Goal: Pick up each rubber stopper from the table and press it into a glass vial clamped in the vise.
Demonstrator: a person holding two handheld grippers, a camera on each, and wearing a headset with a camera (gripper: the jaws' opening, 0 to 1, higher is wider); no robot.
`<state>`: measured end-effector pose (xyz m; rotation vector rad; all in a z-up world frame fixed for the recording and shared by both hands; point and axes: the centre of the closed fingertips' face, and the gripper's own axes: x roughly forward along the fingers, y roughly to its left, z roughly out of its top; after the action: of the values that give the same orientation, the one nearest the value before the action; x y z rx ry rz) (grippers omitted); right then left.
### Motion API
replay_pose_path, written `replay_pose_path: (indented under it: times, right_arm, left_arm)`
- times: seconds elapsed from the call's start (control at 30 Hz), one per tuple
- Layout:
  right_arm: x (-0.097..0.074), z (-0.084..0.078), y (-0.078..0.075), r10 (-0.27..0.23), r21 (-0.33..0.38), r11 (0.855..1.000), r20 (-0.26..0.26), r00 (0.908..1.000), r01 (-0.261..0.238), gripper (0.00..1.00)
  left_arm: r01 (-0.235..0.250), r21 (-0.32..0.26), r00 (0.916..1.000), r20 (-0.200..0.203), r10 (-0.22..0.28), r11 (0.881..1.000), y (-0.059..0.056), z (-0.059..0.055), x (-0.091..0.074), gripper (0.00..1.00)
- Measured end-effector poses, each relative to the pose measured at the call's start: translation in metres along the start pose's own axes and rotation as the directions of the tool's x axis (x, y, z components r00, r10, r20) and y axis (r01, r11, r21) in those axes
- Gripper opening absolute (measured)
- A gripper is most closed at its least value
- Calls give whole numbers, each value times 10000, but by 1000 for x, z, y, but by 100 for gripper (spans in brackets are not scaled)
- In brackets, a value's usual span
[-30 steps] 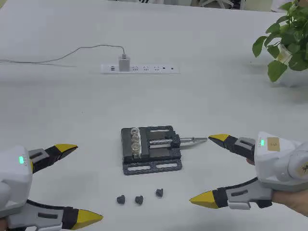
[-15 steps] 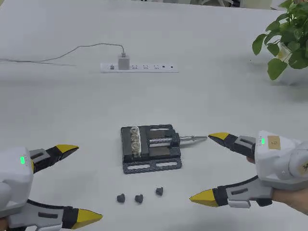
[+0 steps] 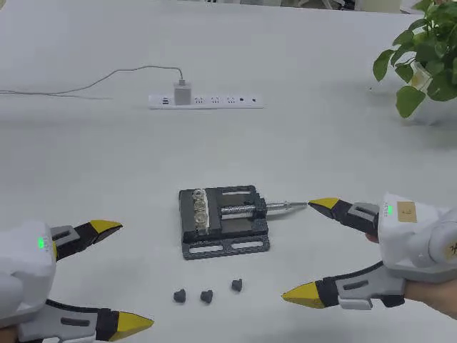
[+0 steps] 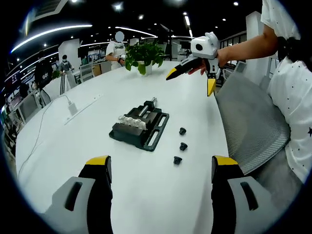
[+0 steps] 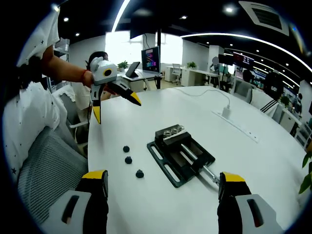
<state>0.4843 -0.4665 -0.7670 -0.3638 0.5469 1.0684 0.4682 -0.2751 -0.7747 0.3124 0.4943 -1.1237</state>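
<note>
1. Our left claw (image 3: pixel 123 275) hovers over the near left of the white desk (image 3: pixel 321 143), jaws wide and holding nothing.
2. Three small dark rubber stoppers (image 3: pixel 206 296) lie in a loose row on the desk, just in front of the vise and apart from both claws. None is picked up yet. They sit close together, so we judge that a wide claw closing on one could knock its neighbour away. The small stopper could also squirt out from between the tips.
3. The black metal vise (image 3: pixel 223 221) clamps a row of clear glass vials (image 3: pixel 201 209) at its left end. Pressing off-axis could seat a stopper crooked or crack the glass.
4. Our right claw (image 3: pixel 308 250) hangs wide and empty beside the vise's steel screw handle (image 3: pixel 285 207), which it could bump.
5. The left gripper view shows the right claw lifted clear of the desk, which the head view flattens. It also shows a grey mesh chair (image 4: pixel 253 122) at the desk edge.
</note>
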Motion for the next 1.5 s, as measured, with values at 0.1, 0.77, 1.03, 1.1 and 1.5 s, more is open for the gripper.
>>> replay_pose_path:
  times: [0.1, 0.77, 1.03, 1.1, 1.5]
  right_arm:
    - [0, 0, 0, -4, 1, 10000, 11, 10000, 4, 93]
    - [-3, 1, -2, -67, 60, 10000, 47, 10000, 66, 92]
    - [-2, 0, -2, -63, 91, 9999, 32, 10000, 63, 91]
    - [-3, 0, -2, -65, 100, 9999, 26, 10000, 65, 91]
    - [-2, -3, -2, -63, 148, 9999, -19, 10000, 64, 91]
  left_arm:
    - [11, 56, 10000, -36, -10, 10000, 0, 0, 2, 81]
    - [306, 434, 9972, -688, -276, 9986, -5, -6, 20, 59]
    - [493, 508, 9935, -1048, -438, 9975, -7, -15, 30, 47]
    - [575, 511, 9910, -1236, -509, 9970, -9, -19, 33, 43]
    - [1013, 694, 9762, -1993, -857, 9924, -19, -37, 51, 27]
